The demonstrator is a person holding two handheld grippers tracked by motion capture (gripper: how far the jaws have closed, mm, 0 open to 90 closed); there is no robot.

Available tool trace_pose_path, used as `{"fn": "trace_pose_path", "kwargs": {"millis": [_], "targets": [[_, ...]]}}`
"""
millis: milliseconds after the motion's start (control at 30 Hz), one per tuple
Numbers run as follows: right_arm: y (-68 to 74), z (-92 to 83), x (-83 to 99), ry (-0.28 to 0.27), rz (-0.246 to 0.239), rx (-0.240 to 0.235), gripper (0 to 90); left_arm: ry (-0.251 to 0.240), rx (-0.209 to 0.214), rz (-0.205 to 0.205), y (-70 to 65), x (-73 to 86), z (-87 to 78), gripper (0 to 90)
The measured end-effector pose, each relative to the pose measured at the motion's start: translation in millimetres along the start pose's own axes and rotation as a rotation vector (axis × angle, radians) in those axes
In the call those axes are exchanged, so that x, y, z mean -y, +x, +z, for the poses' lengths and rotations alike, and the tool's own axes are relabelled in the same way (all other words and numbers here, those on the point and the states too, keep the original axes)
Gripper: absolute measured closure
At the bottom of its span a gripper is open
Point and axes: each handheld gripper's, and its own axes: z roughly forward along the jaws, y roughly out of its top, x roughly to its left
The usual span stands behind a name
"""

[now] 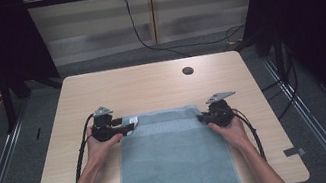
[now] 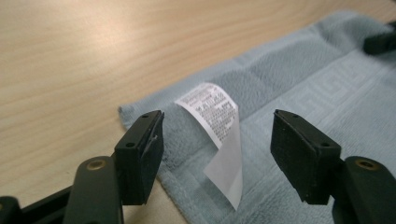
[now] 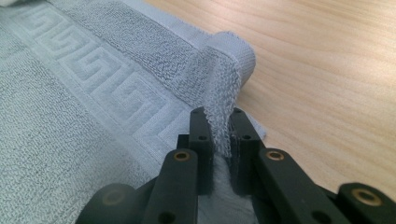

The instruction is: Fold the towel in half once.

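Observation:
A light blue towel [image 1: 175, 160] lies flat on the wooden table [image 1: 150, 86], its near end hanging over the front edge. My left gripper [image 1: 126, 124] is at the towel's far left corner [image 2: 128, 114], jaws open on either side of that corner and of the white care label [image 2: 217, 133], which curls up between them untouched. My right gripper [image 1: 202, 117] is at the far right corner; its jaws are shut on a pinched-up fold of the towel's edge [image 3: 224, 100], which stands up between the pads. The towel [image 3: 93, 93] has a woven key-pattern band.
A round cable hole [image 1: 188, 71] sits in the table behind the towel. Bare tabletop surrounds the towel on the left, right and far side. Metal rails and cables run along the floor on both sides of the table.

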Motion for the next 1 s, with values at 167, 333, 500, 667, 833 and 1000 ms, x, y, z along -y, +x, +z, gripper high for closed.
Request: {"fn": "trace_pose_path", "kwargs": {"millis": [167, 333, 500, 667, 833, 1000], "targets": [[-0.1, 0.1, 0.7, -0.008, 0.009, -0.002, 82.0, 0.042, -0.028, 0.057, -6.1, 3.6, 7.8, 33.5], [0.3, 0.3, 2.0, -0.021, 0.024, 0.0, 81.8, 0.052, -0.019, 0.066, -5.0, 5.2, 9.2, 32.9], [1.1, 0.1, 1.9, -0.017, 0.025, -0.001, 81.8, 0.066, -0.053, 0.154, -15.2, 7.1, 12.5, 31.4], [4.5, -0.2, 1.4, -0.009, 0.016, -0.001, 81.6, 0.067, -0.009, 0.182, -19.0, 8.6, 9.6, 48.3], [4.6, -0.3, 1.4, -0.008, 0.025, -0.005, 81.6, 0.058, -0.007, 0.198, -21.6, 9.7, 9.4, 61.7], [5.0, -1.4, 2.1, -0.008, 0.05, -0.011, 81.4, 0.055, 0.037, 0.172, -23.8, 10.6, 10.1, 80.1]]}}
